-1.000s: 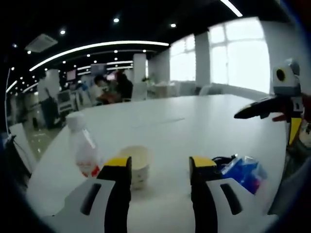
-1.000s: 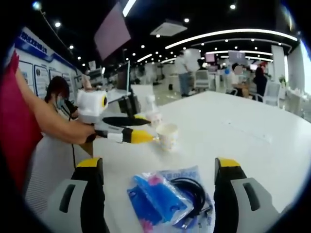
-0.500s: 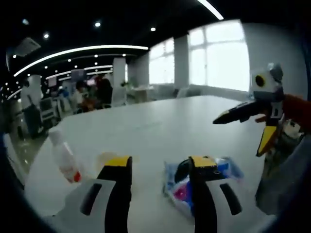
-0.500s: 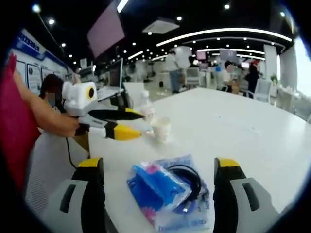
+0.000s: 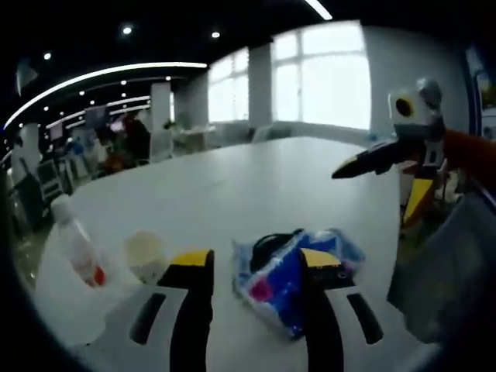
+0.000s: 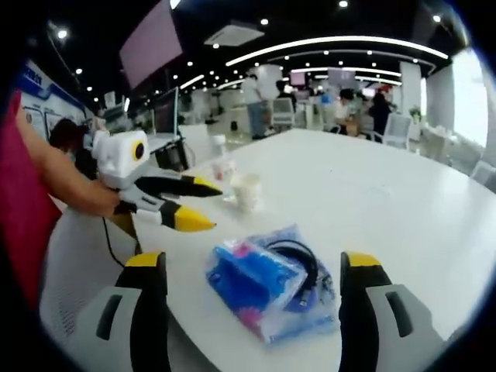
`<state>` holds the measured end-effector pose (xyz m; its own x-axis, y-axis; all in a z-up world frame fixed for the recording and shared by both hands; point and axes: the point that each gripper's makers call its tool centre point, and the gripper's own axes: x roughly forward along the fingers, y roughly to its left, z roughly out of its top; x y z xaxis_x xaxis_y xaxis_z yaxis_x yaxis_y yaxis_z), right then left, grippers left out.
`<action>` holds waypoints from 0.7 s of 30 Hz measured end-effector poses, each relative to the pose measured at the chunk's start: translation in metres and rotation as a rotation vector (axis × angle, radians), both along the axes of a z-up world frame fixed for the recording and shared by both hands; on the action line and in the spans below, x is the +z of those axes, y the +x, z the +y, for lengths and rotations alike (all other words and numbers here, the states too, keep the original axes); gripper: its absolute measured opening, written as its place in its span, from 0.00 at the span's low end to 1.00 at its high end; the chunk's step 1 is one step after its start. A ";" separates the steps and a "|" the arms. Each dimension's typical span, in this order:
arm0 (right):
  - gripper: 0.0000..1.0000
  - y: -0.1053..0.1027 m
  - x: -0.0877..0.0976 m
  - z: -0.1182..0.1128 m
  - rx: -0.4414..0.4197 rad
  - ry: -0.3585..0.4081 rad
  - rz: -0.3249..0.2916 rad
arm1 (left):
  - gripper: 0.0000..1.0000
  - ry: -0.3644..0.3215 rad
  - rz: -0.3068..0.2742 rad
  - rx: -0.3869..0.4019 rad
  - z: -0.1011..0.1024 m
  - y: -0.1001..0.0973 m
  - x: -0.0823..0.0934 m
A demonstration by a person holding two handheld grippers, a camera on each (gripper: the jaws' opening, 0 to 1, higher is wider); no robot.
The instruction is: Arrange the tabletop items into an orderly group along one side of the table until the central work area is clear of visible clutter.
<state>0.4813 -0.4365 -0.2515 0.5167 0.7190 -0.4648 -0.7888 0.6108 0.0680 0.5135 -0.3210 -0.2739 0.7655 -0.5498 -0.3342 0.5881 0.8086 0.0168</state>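
Note:
A clear bag of blue items and a black cable (image 5: 291,267) lies on the white table (image 5: 256,186) just beyond my left gripper (image 5: 254,263), which is open with nothing held. To its left stand a paper cup (image 5: 145,254) and a small plastic bottle (image 5: 77,248). My right gripper (image 5: 380,194) hovers open at the right, above the table edge. In the right gripper view the bag (image 6: 263,287) sits ahead between the open right gripper's (image 6: 254,267) jaws, untouched. The left gripper (image 6: 205,205) points toward it from the left, with the cup (image 6: 246,190) and bottle (image 6: 222,167) behind.
The table (image 6: 387,209) stretches far and bare beyond the items. A white chair back (image 6: 77,263) stands at the near left edge, beside a person's arm (image 6: 54,182). People, desks and chairs fill the room in the distance.
The left gripper view has swung right, so the bag now sits between its jaws and the cup and bottle lie off to the left. In the right gripper view the left gripper has dropped nearer the bag.

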 end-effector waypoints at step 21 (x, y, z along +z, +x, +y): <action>0.88 -0.006 -0.024 -0.054 -0.264 -0.064 0.048 | 0.36 0.101 0.015 -0.113 -0.019 0.060 -0.040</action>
